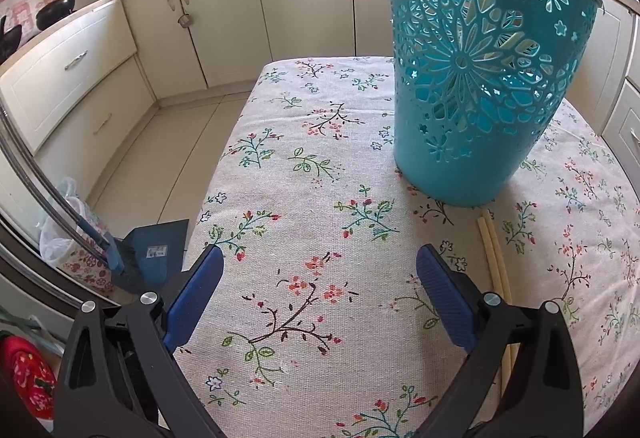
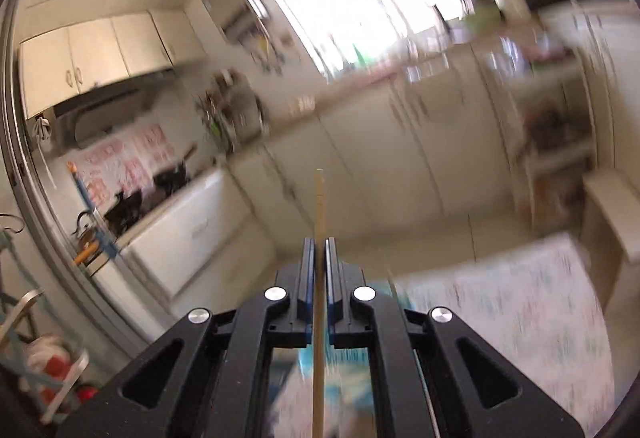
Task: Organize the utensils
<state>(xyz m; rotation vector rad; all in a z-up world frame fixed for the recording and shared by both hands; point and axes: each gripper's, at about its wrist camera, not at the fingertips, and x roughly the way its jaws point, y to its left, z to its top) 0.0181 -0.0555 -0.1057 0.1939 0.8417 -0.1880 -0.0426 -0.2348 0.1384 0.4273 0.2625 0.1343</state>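
Right wrist view: right gripper (image 2: 319, 244) fingers pinched on wooden chopstick (image 2: 319, 206), held above table. Left gripper (image 1: 320, 266) fingers spread, empty, over tablecloth (image 1: 280, 166). Chopstick best tipped vertical, lowered into teal basket (image 1: 480, 78). Pale chopsticks (image 1: 496, 258) left beside basket.

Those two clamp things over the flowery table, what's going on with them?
A person is sorting utensils with a hand-held gripper in each hand. The right gripper is shut on a thin wooden stick, probably a chopstick. The left gripper hangs open above the tablecloth, holding nothing. A teal basket stands on the table, a pale chopstick pair beside it.
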